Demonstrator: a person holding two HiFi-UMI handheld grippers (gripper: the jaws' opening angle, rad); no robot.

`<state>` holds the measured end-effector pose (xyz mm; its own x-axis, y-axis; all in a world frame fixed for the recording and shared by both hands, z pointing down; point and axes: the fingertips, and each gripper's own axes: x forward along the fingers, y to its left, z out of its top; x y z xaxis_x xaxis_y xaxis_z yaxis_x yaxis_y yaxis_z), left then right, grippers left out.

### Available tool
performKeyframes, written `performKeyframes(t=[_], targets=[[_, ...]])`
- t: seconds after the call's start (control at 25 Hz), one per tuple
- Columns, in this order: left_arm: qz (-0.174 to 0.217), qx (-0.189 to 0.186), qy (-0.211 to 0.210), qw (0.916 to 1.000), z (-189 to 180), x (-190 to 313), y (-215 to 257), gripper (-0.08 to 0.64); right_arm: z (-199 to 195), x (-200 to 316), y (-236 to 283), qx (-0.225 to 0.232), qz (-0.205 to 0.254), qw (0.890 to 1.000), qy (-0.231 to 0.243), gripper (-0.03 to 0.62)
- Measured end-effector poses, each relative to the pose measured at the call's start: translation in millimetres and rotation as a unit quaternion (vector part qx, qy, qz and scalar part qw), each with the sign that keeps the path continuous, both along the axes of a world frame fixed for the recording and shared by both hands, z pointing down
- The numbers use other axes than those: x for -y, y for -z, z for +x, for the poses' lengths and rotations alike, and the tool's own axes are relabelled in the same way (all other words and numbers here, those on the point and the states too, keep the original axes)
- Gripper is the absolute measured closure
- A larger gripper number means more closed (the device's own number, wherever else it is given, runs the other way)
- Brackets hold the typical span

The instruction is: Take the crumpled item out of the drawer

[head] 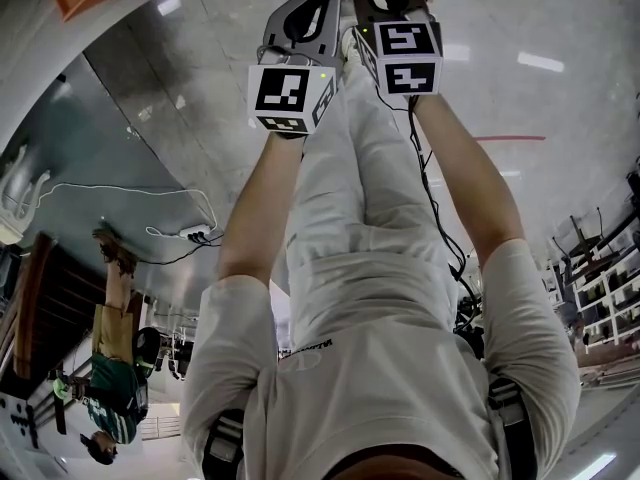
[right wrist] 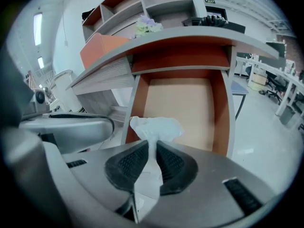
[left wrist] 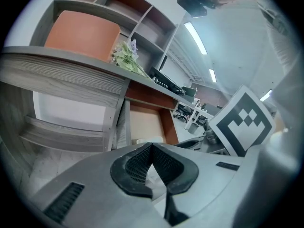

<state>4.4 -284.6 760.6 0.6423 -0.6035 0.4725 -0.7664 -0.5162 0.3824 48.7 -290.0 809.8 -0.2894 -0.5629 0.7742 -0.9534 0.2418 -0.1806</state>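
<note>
The crumpled item (right wrist: 156, 127) is clamped in the right gripper (right wrist: 152, 145) over the drawer's (right wrist: 178, 99) front edge. It is yet to be drawn clear. The left gripper (left wrist: 152, 147) is closed on nothing.

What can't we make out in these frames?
- Right gripper view: the crumpled item is clamped by the fingers of the right gripper. Its lower part is hidden behind them and its material is unclear. The front of the drawer is hidden by the gripper body.
- Left gripper view: the left gripper, fingers shut, blocks what lies below it.
- Head view: drawer and item are out of frame; both grippers' tips are cut off at the top edge.
</note>
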Motion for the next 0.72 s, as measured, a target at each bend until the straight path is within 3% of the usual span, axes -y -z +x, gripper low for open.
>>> performKeyframes(t=[0.28,0.72], targets=[[0.009,-0.001,-0.001,1.0,1.1,-8.8,26.5,0.559,7.5,-9.2,32.4,0.0,0.014,1.0,-0.007,0.537],[0.035,-0.002,0.011,0.9993,11.9,-21.0,105.9,0.559,27.4,-15.6,128.7,0.005,0.059,0.998,-0.019,0.537]])
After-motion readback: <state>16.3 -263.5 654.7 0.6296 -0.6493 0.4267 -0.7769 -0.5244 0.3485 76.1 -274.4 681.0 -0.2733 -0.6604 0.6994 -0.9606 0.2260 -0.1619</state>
